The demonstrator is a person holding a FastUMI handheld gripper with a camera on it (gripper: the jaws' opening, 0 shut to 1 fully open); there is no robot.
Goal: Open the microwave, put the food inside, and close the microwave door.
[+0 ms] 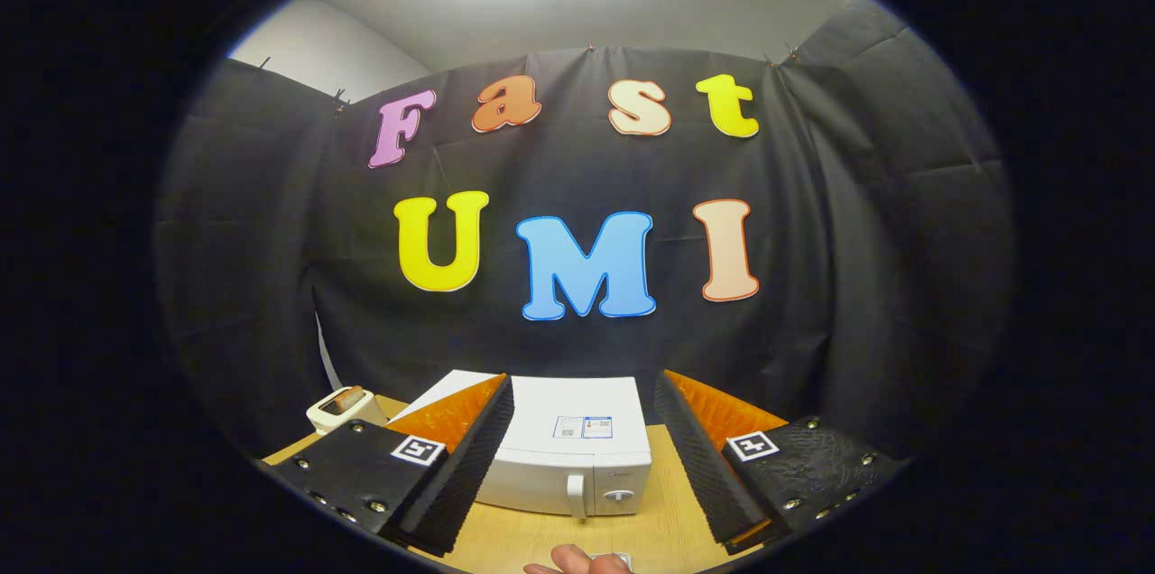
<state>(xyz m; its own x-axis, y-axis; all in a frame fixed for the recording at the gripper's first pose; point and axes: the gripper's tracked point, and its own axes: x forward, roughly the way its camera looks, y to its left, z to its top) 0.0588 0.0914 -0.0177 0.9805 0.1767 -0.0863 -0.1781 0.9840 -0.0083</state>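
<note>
Gripper [585,466] fingers sit low in the frame, spread wide apart, one at lower left and one at lower right, with nothing pinched between them. Each finger has a ribbed inner face, and each carries a small square marker on its top side. Between the fingers, a little ahead of them, stands the microwave [568,452] on a wooden table [532,538]; it is white, its door is closed, and a vertical handle [576,495] and a round knob [618,495] show on the right part of its front. Two small labels lie on its top. Part of the left finger covers the microwave's left side. Left of the microwave, beyond the left finger, a pale toaster [343,409] stands near the table's far corner with something brownish in its slot. At the very bottom centre of the frame, on the table's near edge, a person's fingertips [577,561] show beside a small pale object too cut off to identify. Black cloth closes the booth behind the table, with a grey ceiling and a bright light at the top of the frame.
</note>
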